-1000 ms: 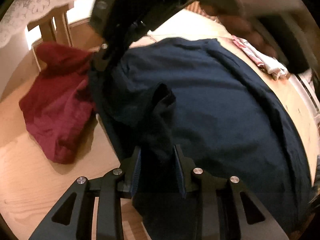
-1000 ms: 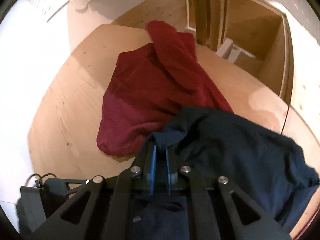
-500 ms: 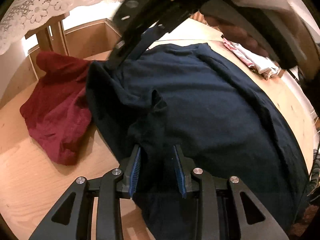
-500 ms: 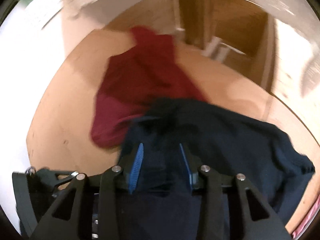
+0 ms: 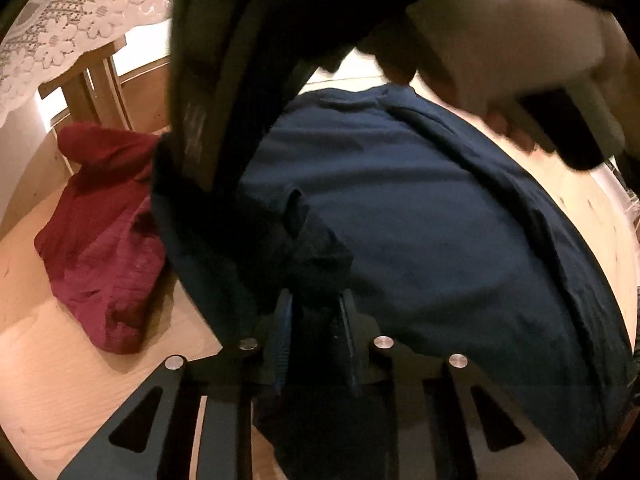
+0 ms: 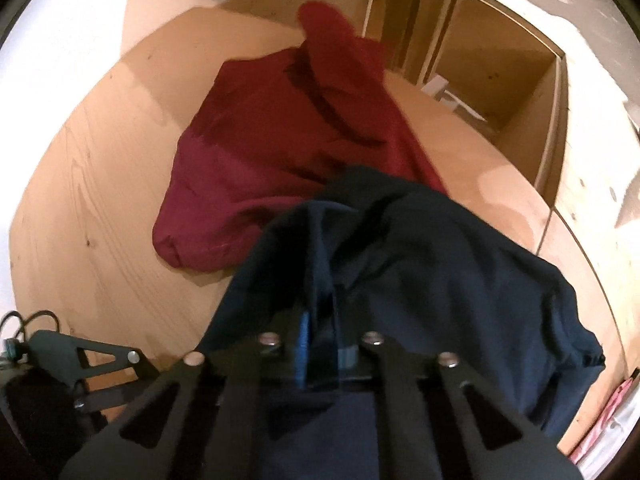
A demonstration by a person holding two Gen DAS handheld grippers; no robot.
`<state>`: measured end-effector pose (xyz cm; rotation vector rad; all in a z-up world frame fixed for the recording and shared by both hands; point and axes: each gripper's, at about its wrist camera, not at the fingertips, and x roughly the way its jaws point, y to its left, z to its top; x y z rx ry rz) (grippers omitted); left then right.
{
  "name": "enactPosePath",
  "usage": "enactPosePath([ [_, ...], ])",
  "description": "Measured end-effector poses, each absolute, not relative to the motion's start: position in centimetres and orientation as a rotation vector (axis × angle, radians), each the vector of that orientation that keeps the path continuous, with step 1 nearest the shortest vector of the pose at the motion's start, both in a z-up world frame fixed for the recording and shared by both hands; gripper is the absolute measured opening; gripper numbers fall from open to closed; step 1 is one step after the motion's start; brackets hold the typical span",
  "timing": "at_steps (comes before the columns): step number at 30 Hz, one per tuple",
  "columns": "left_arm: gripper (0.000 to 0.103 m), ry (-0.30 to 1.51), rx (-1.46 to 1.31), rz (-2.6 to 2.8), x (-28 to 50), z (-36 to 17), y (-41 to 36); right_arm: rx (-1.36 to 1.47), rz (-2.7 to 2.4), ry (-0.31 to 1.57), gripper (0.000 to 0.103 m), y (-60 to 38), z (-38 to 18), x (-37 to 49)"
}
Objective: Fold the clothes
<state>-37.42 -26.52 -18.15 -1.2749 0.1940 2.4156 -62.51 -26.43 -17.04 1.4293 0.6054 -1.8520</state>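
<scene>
A navy garment (image 5: 420, 216) lies spread over the wooden table (image 5: 48, 380). My left gripper (image 5: 314, 320) is shut on a bunched fold at its near edge, and the fold stands up between the blue pads. In the right wrist view my right gripper (image 6: 320, 328) is shut on a raised edge of the same navy garment (image 6: 420, 264), its pads close together. The right gripper's black body (image 5: 208, 120) looms at the top of the left wrist view, held by a hand (image 5: 508, 128). A dark red garment (image 6: 280, 152) lies crumpled beside the navy one.
Bare table (image 6: 88, 168) shows left of the red garment (image 5: 100, 240). A lace cloth (image 5: 72, 40) hangs over a wooden frame (image 5: 104, 88) at the back. A wooden box opening (image 6: 508, 92) lies beyond the table. Striped fabric (image 6: 616, 408) peeks in at the far right.
My right gripper was shut a second ago, opened half a second ago, and has shut again on the navy edge. It now looms larger in the left wrist view. The left pads have drawn slightly closer together.
</scene>
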Motion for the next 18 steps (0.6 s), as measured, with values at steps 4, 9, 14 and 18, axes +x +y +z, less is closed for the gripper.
enactPosePath([
  [4, 0.014, 0.183, -1.271, 2.409, -37.2, -18.1, -26.6, 1.429, -1.851, 0.523, 0.008, -24.4, -15.8, -63.8],
  [9, 0.013, 0.098, -1.238, 2.396, -37.2, -17.3, -27.0, 1.441, -1.868, 0.429, 0.007, -22.0, -14.9, -65.9],
  [14, 0.014, 0.008, -1.150, 2.352, -36.6, -15.9, -26.3, 1.452, -1.882, 0.338, 0.007, -19.8, -14.2, -68.0],
  [18, 0.014, 0.126, -1.175, 2.353, -36.4, -16.4, -25.1, 1.461, -1.881, 0.346, 0.008, -19.5, -15.4, -68.8],
])
